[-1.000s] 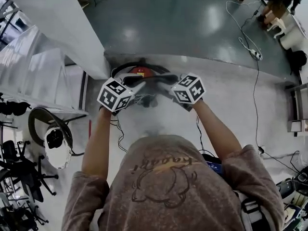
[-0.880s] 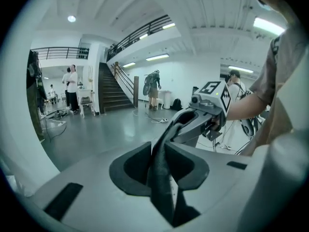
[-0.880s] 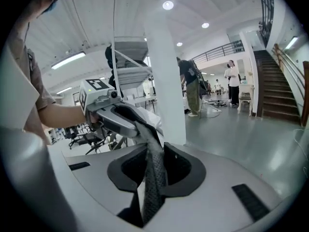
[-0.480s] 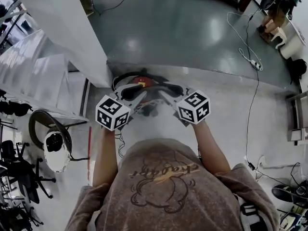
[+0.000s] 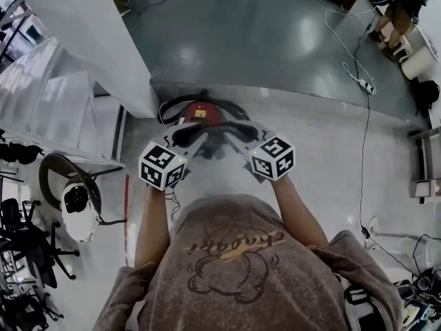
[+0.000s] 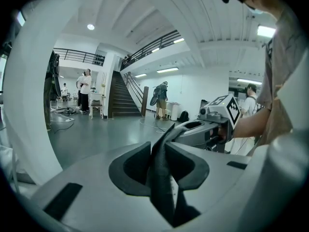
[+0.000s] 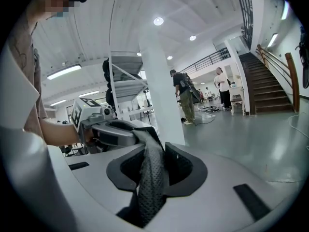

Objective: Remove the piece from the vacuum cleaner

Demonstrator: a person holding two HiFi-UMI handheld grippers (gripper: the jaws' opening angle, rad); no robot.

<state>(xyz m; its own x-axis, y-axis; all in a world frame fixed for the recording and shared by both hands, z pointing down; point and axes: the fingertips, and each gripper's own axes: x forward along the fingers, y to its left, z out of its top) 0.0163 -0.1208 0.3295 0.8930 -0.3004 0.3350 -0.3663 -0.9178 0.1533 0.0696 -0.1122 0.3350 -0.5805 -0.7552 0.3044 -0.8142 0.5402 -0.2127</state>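
The piece (image 5: 215, 132), a dark, mesh-textured flexible strip, hangs in the air just on the near side of the red vacuum cleaner (image 5: 202, 111), which stands on the floor at 12 o'clock from the person. The left hand-held gripper (image 5: 195, 138) is clamped on one end of the strip and the right hand-held gripper (image 5: 236, 135) on the other, each with its pads pressed against the fabric. The two face each other closely. The vacuum cleaner rests on a pale band of floor (image 5: 324, 157), whose far edge meets a glossy grey-green floor area (image 5: 262, 33) that reflects the ceiling lights. A white pillar (image 5: 96, 40) rises at 10 o'clock, with a staircase (image 5: 48, 95) beside it at 9 o'clock. A thin cable (image 5: 358, 61) trails across the floor at 2 o'clock, and office chairs (image 5: 27, 254) crowd the 8 o'clock corner. People (image 6: 84, 91) stand far off in the hall. Compared with one second ago, both grippers have drawn back toward the person, and more of the vacuum cleaner's red top is uncovered.
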